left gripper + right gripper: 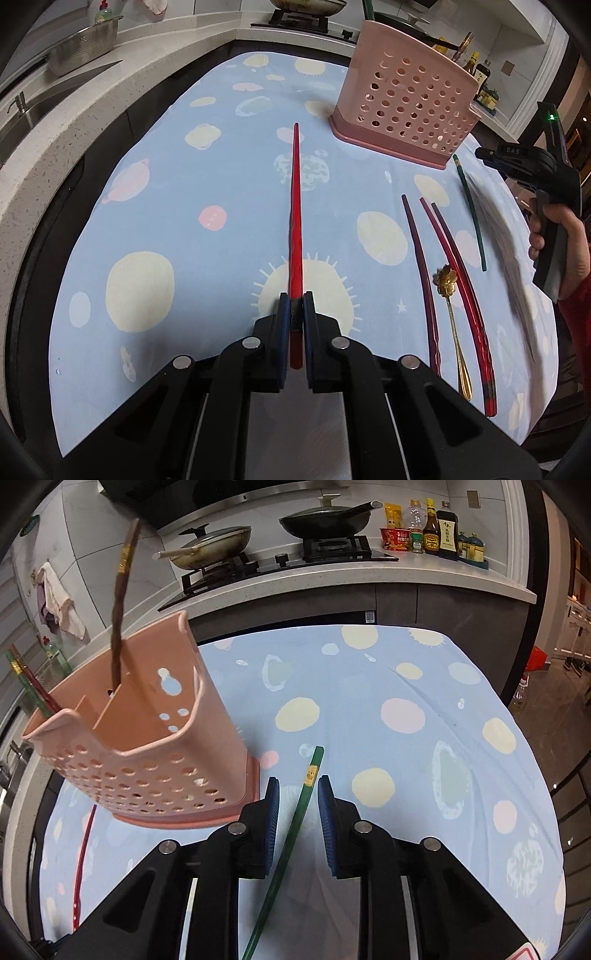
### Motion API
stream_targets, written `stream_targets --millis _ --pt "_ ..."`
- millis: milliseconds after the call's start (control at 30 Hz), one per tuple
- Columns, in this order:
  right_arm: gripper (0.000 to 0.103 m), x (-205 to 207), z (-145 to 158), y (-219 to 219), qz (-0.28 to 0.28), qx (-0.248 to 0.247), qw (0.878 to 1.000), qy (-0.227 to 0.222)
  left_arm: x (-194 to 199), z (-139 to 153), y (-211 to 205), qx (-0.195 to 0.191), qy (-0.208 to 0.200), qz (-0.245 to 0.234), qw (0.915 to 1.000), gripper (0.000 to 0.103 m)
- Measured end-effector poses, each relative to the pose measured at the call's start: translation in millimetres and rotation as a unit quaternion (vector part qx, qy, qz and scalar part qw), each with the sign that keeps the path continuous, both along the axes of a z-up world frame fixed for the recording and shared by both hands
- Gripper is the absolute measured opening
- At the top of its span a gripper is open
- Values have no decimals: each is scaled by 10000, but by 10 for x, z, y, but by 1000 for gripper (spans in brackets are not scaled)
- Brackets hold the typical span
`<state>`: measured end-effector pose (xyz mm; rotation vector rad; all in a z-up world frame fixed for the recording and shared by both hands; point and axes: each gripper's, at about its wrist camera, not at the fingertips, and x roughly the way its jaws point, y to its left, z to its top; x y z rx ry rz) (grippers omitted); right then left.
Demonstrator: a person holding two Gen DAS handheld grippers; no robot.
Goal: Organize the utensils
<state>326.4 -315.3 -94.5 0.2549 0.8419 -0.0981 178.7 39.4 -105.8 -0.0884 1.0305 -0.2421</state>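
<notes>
My left hand-held gripper (296,301) pinches the red chopstick (295,206) lengthwise, ready for the pink holder (402,107), while my spread right hand-held gripper (298,794) straddles the green chopstick (295,819) lying on the bench (166,192).

Matt perforated plastic holder (402,107), glossy chopstick (295,221)

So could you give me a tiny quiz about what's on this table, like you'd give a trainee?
1. True or false: the left gripper is shut on the red chopstick.
2. Which utensil lies between the right gripper's open jaws? A) gold spoon B) green chopstick C) fork
3. Fill in: the brown chopstick stands in the pink ____.

Key: 1 true. 2 B, the green chopstick. 3 holder.
</notes>
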Motion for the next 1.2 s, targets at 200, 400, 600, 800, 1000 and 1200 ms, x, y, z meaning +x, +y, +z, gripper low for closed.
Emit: stream_targets --millis 200,400,600,800,1000,1200 --pt "23 237 -178 -5 -50 -2 9998 194 25 -33 -6 -28 116 -8 9999 7" --pt "20 351 -333 -16 -141 -53 9991 385 40 -43 3 -79 178 -4 9998 7" --pt "9 321 -337 -32 -205 -82 9992 333 -2 -44 -22 -50 224 -102 9997 7" --pt "7 15 -65 -76 -270 83 9996 -12 -98 -31 -44 17 218 -91 9997 18" --pt "7 -351 329 -24 -198 157 9987 -451 -170 -46 -54 89 177 -18 9998 18" --pt "7 -649 656 33 -101 277 9966 -763 -170 -41 -85 -1 118 -37 9999 7"
